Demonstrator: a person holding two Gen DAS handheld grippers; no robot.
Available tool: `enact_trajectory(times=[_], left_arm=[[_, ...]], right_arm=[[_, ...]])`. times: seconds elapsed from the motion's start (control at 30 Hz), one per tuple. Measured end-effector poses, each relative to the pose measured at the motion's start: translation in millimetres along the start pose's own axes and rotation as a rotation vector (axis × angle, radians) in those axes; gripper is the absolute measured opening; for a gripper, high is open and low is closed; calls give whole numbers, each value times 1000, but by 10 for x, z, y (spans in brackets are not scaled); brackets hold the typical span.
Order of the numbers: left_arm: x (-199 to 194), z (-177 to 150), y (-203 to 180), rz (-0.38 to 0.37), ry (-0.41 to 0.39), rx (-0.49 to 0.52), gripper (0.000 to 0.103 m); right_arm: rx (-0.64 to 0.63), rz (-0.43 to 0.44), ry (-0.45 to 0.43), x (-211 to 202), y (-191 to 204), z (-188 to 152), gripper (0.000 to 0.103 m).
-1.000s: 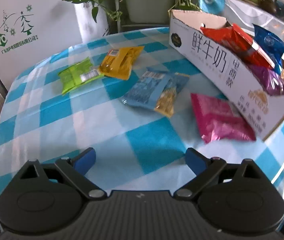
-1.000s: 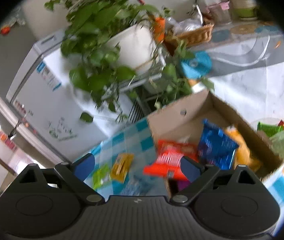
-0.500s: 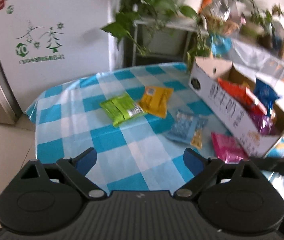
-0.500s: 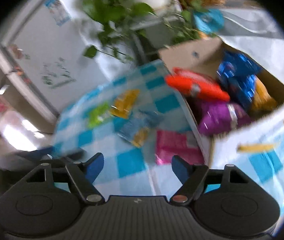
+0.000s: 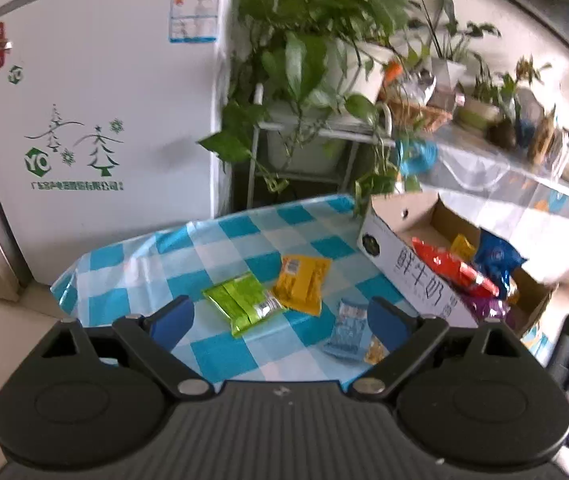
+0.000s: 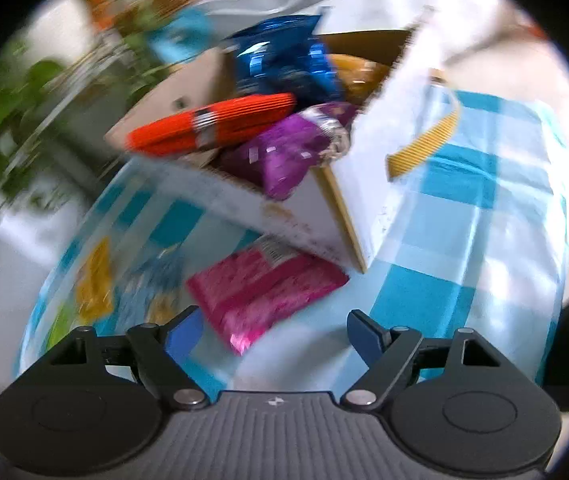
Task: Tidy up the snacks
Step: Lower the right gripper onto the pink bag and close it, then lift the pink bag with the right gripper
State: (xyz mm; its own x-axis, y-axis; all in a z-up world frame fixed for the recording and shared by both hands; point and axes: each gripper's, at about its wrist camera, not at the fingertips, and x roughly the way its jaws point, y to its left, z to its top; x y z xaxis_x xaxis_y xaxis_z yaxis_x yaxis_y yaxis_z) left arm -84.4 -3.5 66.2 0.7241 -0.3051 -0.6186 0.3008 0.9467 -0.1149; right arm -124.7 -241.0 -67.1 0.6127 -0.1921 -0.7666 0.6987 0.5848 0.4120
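Observation:
A cardboard box [image 5: 412,268] [image 6: 356,216] on the checked tablecloth holds red [image 6: 212,128], blue [image 6: 284,64] and purple [image 6: 284,152] snack bags. Loose on the cloth lie a green packet [image 5: 242,303], a yellow packet [image 5: 302,283], a light blue packet [image 5: 348,332] and a pink packet [image 6: 260,292]. My left gripper [image 5: 280,320] hovers high above the table, open and empty. My right gripper [image 6: 274,330] hangs just above the pink packet, its jaws opening, with the packet's near corner between the fingertips but not pressed.
A white fridge [image 5: 92,128] stands behind the table's far left edge. Potted plants [image 5: 316,40] on a metal stand and a cluttered side counter [image 5: 504,160] lie beyond the box. The tablecloth [image 6: 464,208] runs on right of the box.
The left gripper has risen and pulled back, so the table looks smaller. The right gripper has tipped down from the plants toward the pink packet and come close to it.

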Motion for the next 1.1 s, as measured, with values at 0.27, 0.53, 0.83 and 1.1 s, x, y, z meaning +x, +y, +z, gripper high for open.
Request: enact_trajectory(times=[0.27,0.53,0.83,1.1], left_arm=[[-162,-10,178,-22,-53,-73,93],[-220,-16,274,-20,-75,-112,93],[-232,-43,300,1,-79,-122,93],[-155,-81,335,31,-53,-137,93]], right_arm=[[110,-200,-101,268,347,99,91],[118,-363,-131,473,583,115,91],[-85,-271,-152,334,469,-5,66],[-487,-29,-113,118,206,-200,61]])
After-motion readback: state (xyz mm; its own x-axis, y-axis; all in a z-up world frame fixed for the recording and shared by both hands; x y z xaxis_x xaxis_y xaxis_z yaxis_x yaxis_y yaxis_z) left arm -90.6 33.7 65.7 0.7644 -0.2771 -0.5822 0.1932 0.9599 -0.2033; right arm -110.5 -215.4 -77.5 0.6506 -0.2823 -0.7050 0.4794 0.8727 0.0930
